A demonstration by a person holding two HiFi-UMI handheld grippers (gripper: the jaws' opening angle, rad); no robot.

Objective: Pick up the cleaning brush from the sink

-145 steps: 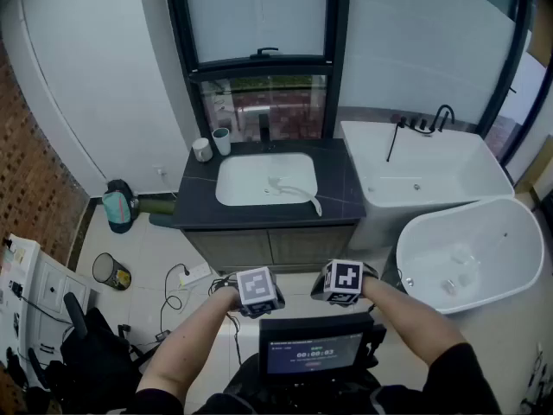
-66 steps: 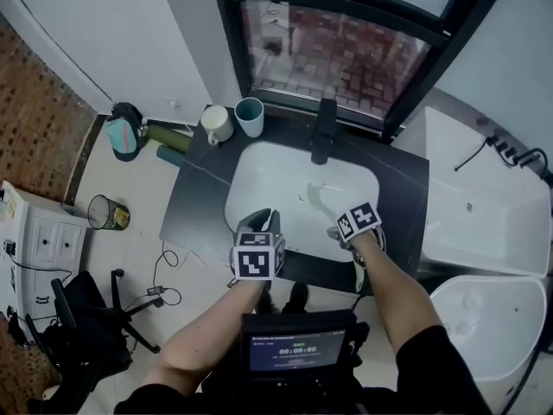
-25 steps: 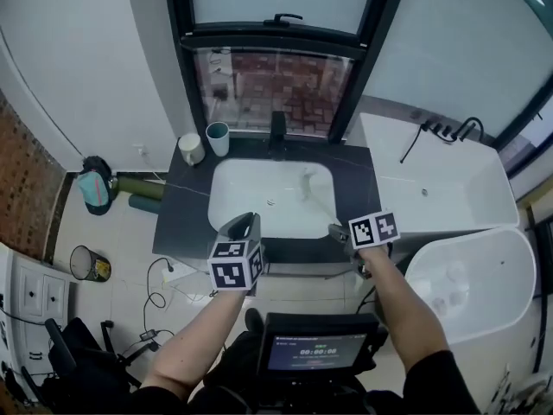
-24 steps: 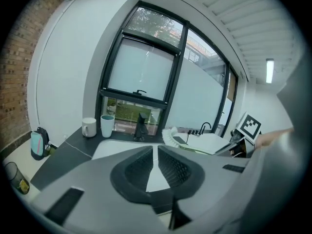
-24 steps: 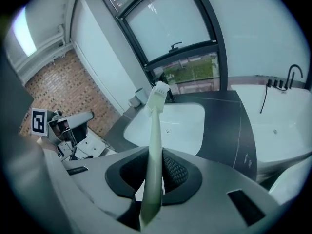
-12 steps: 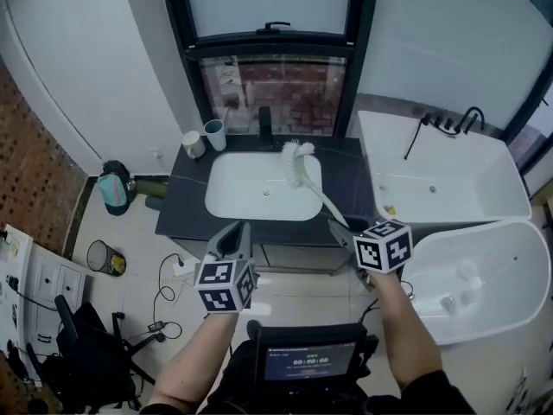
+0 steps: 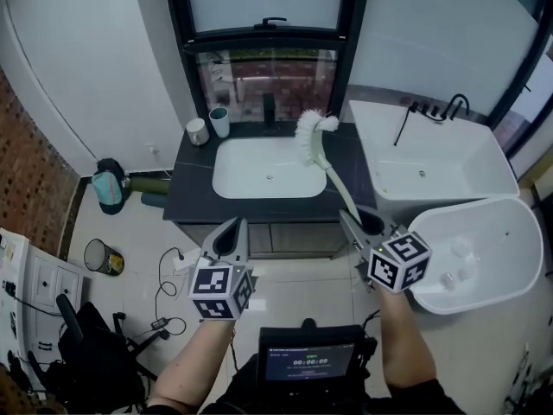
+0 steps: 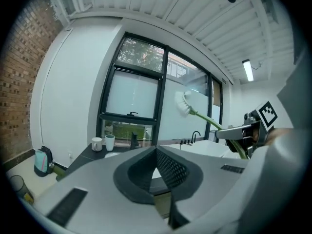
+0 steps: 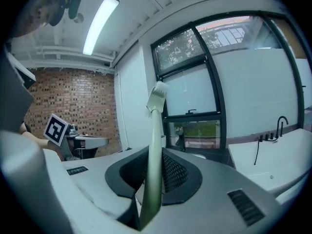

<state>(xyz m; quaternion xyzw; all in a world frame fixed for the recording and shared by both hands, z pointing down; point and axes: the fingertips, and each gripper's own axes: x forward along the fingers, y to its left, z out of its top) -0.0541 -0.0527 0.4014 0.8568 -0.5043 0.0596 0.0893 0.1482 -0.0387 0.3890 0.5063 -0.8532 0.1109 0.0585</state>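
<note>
one cleaning brush (image 7: 309, 130), two cups (image 7: 198, 130) (image 7: 219, 121), one sink (image 7: 246, 167)

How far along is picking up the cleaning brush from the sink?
Done: the cleaning brush is clear of the sink, up in the air. In hand: the right gripper grips its green handle; the left gripper is shut, empty. Nothing seems left.

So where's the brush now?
In the head view, the cleaning brush is gripped in the right gripper, its bristly end showing by the sink's right edge.
</note>
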